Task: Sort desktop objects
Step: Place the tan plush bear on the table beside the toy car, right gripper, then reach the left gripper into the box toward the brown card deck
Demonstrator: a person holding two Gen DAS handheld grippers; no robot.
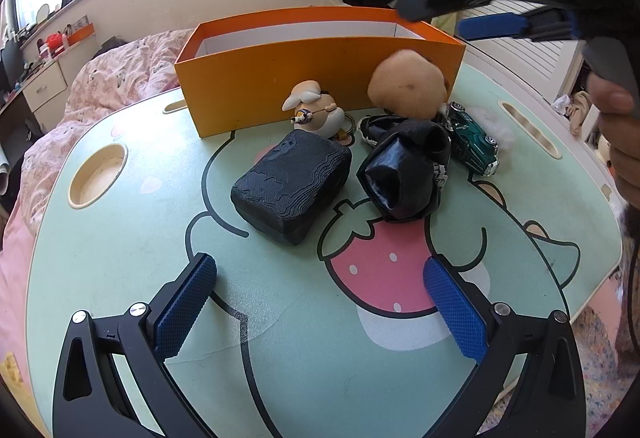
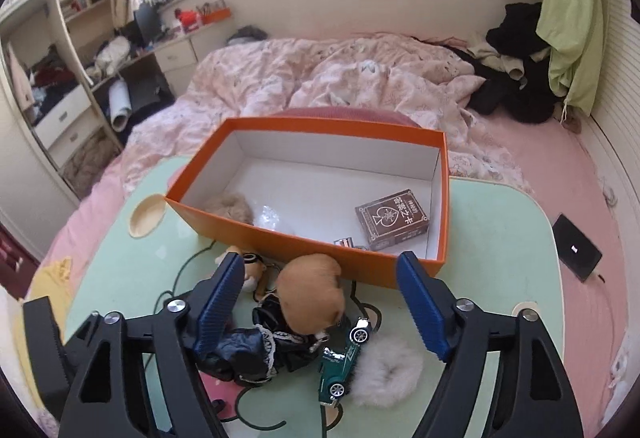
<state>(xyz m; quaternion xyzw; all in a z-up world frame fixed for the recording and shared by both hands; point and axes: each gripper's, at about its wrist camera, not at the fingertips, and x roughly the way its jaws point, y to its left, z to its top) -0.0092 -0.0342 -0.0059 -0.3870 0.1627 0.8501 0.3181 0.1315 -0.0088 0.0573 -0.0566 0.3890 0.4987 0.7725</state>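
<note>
An orange box (image 1: 280, 78) stands at the far side of the green lap table (image 1: 120, 258). Inside the box (image 2: 400, 266) lie a brown card pack (image 2: 392, 218) and a tan fluffy piece (image 2: 232, 208). In front of it sit a black textured block (image 1: 292, 182), a small figurine (image 1: 316, 112), a doll (image 1: 404, 86) with a tan head and black dress, a green toy car (image 1: 472, 138) and a white fluffy ring (image 2: 388, 370). My left gripper (image 1: 320, 278) is open low over the table, short of the block. My right gripper (image 2: 320, 270) hangs open and empty above the doll (image 2: 312, 290).
The table rests on a bed with a pink quilt (image 2: 360, 78). A round cup recess (image 1: 98, 174) is at the table's left. A black device (image 2: 576, 246) lies on the bed to the right. A hand (image 1: 616, 134) holds the right gripper (image 1: 452, 16).
</note>
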